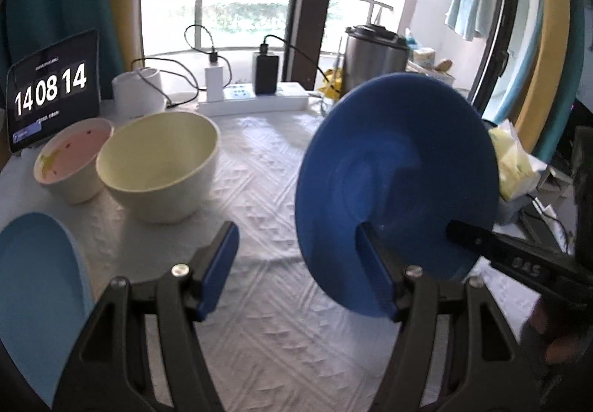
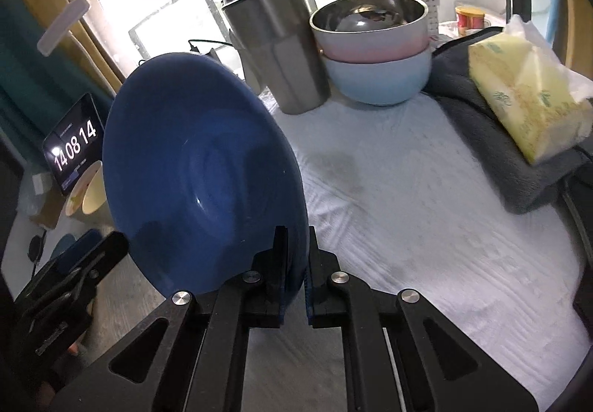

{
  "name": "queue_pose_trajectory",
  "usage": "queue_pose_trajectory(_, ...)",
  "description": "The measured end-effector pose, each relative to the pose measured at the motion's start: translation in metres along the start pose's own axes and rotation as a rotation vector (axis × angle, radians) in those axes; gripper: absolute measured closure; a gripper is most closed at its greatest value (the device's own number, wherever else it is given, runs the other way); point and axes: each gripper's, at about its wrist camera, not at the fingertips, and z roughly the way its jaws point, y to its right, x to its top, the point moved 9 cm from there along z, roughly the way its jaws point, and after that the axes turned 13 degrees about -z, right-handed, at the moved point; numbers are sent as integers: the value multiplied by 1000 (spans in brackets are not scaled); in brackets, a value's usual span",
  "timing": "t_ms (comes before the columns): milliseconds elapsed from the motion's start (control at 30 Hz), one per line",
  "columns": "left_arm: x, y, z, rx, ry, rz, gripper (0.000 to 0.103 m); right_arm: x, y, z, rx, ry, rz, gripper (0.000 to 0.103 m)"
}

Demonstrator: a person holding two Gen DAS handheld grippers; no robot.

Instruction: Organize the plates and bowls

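Note:
My right gripper (image 2: 294, 271) is shut on the rim of a dark blue plate (image 2: 200, 167) and holds it on edge above the table. The same plate (image 1: 396, 185) shows in the left wrist view, with the right gripper (image 1: 463, 230) clamped on its lower right rim. My left gripper (image 1: 300, 263) is open and empty, its right finger just in front of the plate. A cream bowl (image 1: 159, 163), a pink-lined bowl (image 1: 70, 163) and a light blue plate (image 1: 37, 293) sit at the left. A steel-lined pink bowl (image 2: 370, 26) is stacked in a light blue bowl (image 2: 381, 82).
A white tablecloth (image 1: 267, 171) covers the table. A clock tablet (image 1: 52, 89), power strip with chargers (image 1: 255, 96) and white cup (image 1: 137, 93) stand at the back. A steel pot (image 2: 274, 52), yellow tissue pack (image 2: 526, 93) and grey towel (image 2: 481, 137) lie at the right.

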Motion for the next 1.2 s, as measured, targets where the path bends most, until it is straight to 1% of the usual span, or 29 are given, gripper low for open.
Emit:
queue_pose_trajectory(67, -4, 5, 4, 1, -8, 12, 36, -5, 4, -5, 6, -1, -8, 95)
queue_pose_trajectory(167, -10, 16, 8, -18, -18, 34, 38, -11, 8, -11, 12, 2, -10, 95)
queue_pose_trajectory(200, -12, 19, 10, -18, -19, 41, 51, -13, 9, -13, 14, 3, -9, 95)
queue_pose_trajectory(233, -14, 22, 12, -14, -32, 51, 58, -13, 10, -14, 17, 4, -7, 95)
queue_pose_trajectory(267, -17, 24, 15, -20, -52, 55, 60, -14, 10, -14, 18, 4, -5, 95)
queue_pose_trajectory(300, -20, 26, 17, -32, -70, 52, 68, -15, 12, -16, 20, 3, -7, 95)
queue_pose_trajectory(333, -24, 27, 20, -37, -90, 54, 71, -16, 13, -17, 20, 3, -13, 95)
queue_pose_trajectory(367, -26, 29, 22, -38, -102, 60, 73, -15, 13, -19, 19, 6, -22, 95)
queue_pose_trajectory(467, -29, 29, 19, -35, -100, 70, 76, -13, 9, -22, 5, 15, -48, 95)
queue_pose_trajectory(533, -28, 27, 16, -35, -94, 70, 81, -12, 9, -22, 0, 16, -49, 95)
queue_pose_trajectory(667, -26, 16, 4, -28, -70, 68, 81, -8, -2, -20, -6, 14, -66, 95)
queue_pose_trajectory(833, -12, -1, -22, -42, -18, 71, 81, -2, -27, -32, -8, 38, -86, 94)
queue_pose_trajectory(933, -8, -21, -39, -34, 12, 52, 81, -2, -46, -34, -2, 43, -99, 92)
queue_pose_trajectory(1067, -9, -45, -53, -30, 16, 30, 81, -5, -72, -33, 7, 35, -106, 92)
queue_pose_trajectory(1200, -7, -72, -73, -25, 41, 11, 81, -12, -101, -31, 18, 22, -118, 92)
